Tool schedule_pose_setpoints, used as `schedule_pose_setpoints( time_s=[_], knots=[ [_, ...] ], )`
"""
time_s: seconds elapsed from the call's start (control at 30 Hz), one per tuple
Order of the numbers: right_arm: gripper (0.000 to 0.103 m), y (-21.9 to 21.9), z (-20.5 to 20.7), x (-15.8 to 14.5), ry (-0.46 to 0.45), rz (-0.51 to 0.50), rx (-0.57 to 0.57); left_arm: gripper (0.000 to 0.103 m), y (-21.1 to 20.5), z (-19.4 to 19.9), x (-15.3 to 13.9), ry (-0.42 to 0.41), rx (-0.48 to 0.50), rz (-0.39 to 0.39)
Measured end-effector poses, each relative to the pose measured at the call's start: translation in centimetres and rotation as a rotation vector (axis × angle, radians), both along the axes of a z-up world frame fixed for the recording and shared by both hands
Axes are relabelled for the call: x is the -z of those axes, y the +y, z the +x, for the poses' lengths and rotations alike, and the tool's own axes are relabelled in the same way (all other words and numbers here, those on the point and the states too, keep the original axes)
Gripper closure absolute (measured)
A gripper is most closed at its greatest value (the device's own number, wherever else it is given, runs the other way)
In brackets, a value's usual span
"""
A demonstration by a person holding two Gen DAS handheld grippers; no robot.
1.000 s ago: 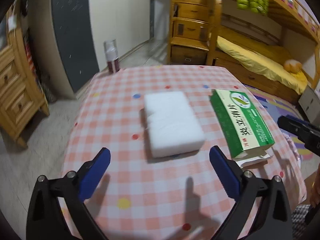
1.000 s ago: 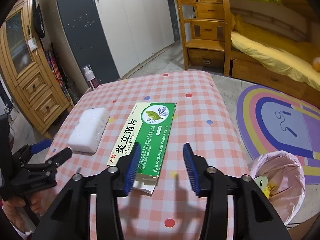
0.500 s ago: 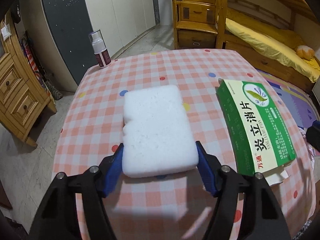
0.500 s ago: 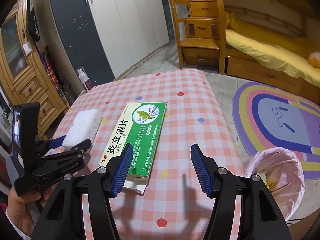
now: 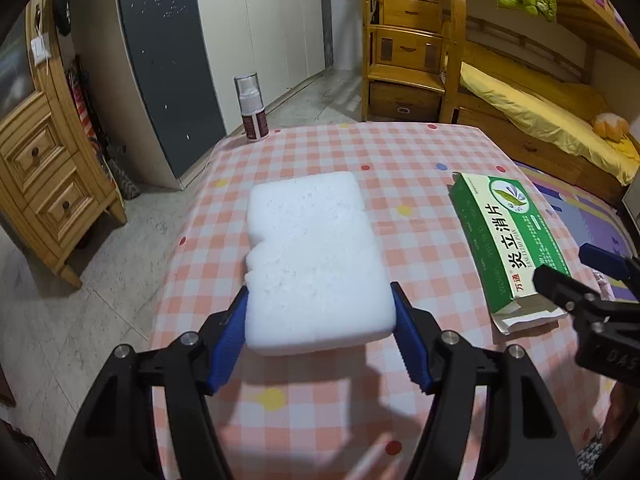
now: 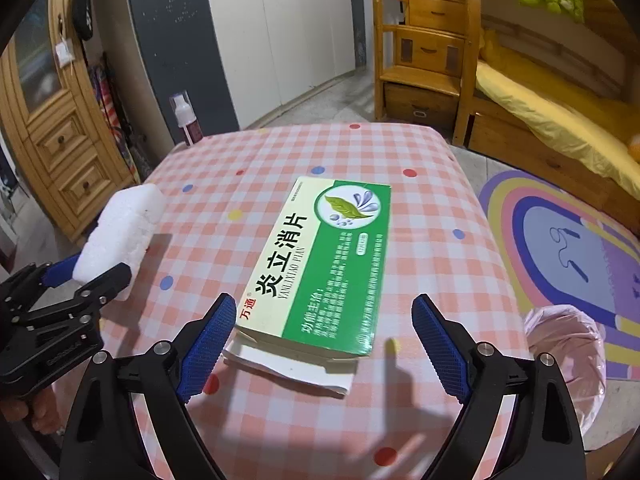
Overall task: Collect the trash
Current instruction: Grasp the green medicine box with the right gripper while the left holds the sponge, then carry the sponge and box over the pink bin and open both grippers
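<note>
A white foam block [image 5: 312, 256] is held at its near end between the blue pads of my left gripper [image 5: 320, 320] and lifted a little above the checked tablecloth; its shadow lies beneath it. The block also shows in the right wrist view [image 6: 120, 232]. A green medicine box [image 6: 320, 264] with an open white flap lies flat on the table. My right gripper [image 6: 324, 336] is open wide just in front of the box's near end, one finger on each side, not touching it. The box also shows in the left wrist view [image 5: 508, 240].
A pink-lined trash bin [image 6: 564, 360] stands on the floor right of the table. A spray bottle [image 5: 252, 108] stands at the table's far left corner. A wooden dresser [image 5: 44, 184] is on the left, a bunk bed [image 5: 552, 128] at the back right.
My left gripper has shut on the foam block and raised it off the cloth. My right gripper has opened wider and moved closer to the green box's near end.
</note>
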State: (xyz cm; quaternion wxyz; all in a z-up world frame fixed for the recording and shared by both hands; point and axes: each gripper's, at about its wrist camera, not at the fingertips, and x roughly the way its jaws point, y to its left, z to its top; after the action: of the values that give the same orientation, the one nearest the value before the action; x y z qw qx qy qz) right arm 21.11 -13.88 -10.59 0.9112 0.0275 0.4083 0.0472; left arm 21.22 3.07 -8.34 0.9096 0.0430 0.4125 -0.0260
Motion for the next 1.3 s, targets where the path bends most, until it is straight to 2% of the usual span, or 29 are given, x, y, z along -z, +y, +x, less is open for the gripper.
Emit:
schedule_pose_setpoints(
  time_s=[0.27,0.43,0.47,0.63,0.87,1.0,1.3],
  knots=[
    [0.013,1.8,1.8,1.4,0.051,-0.055,0.062,0.037,0.6,0.1,0.1,0.006,-0.002,0.009],
    [0.014,2.3,1.7,2.2,0.084,-0.079,0.052,0.037,0.7,0.0,0.1,0.011,0.011,-0.001],
    [0.019,2.4,1.5,2.1,0.075,-0.094,0.046,0.037,0.7,-0.1,0.1,0.009,0.014,-0.005],
    [0.023,2.6,-0.1,0.3,-0.020,-0.153,0.018,0.037,0.5,-0.5,-0.5,-0.006,0.052,-0.076],
    [0.023,-0.5,-2.2,-2.3,-0.130,-0.092,0.003,0.037,-0.9,-1.7,-1.9,-0.065,0.131,-0.140],
    [0.023,-2.9,-2.6,-3.6,-0.155,-0.058,0.032,0.037,-2.9,-2.2,-2.6,-0.111,0.177,-0.124],
    [0.022,-8.4,-5.0,-5.0,-0.183,-0.103,0.076,0.037,-10.8,-3.0,-3.5,-0.145,0.328,-0.103]
  ],
)
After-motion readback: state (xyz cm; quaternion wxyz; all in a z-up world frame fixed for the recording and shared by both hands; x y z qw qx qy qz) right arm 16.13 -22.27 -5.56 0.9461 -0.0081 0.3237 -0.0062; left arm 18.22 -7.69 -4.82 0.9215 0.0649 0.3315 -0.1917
